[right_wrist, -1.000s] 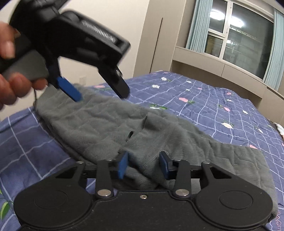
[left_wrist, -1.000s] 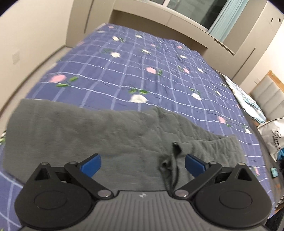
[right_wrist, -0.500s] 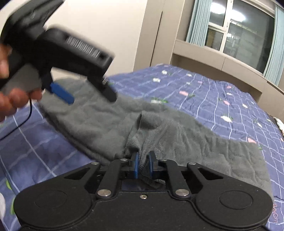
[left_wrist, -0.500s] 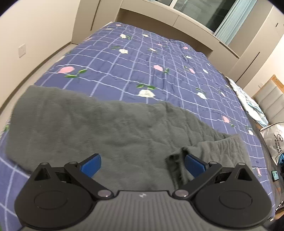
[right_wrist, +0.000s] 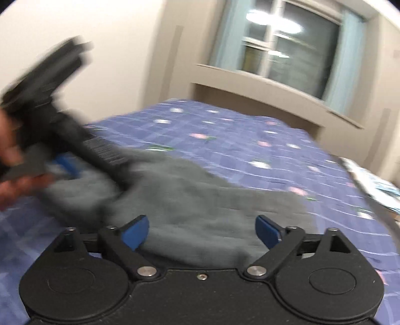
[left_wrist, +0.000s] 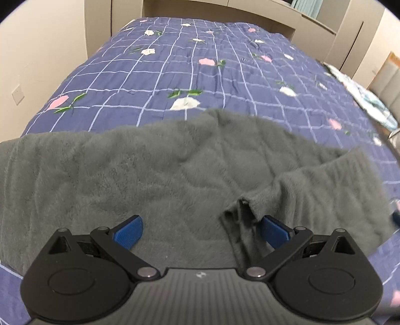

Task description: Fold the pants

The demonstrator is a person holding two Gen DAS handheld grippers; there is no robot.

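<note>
My left gripper (left_wrist: 200,231) is spread wide over the fuzzy grey pants (left_wrist: 175,175) on the blue checked floral bedspread (left_wrist: 200,75); my right gripper (right_wrist: 201,232) is opening, pinching nothing.

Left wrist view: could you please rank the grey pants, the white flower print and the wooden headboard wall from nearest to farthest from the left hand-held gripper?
1. Grey pants, directly under the left hand-held gripper.
2. White flower print, mid-bedspread, just beyond the pants.
3. Headboard wall, at the far end.

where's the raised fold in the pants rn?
Left wrist view, lower right: the raised fold sits in the grey pants right beside the right-hand blue pad of the open left gripper, near the bed's front edge.
</note>
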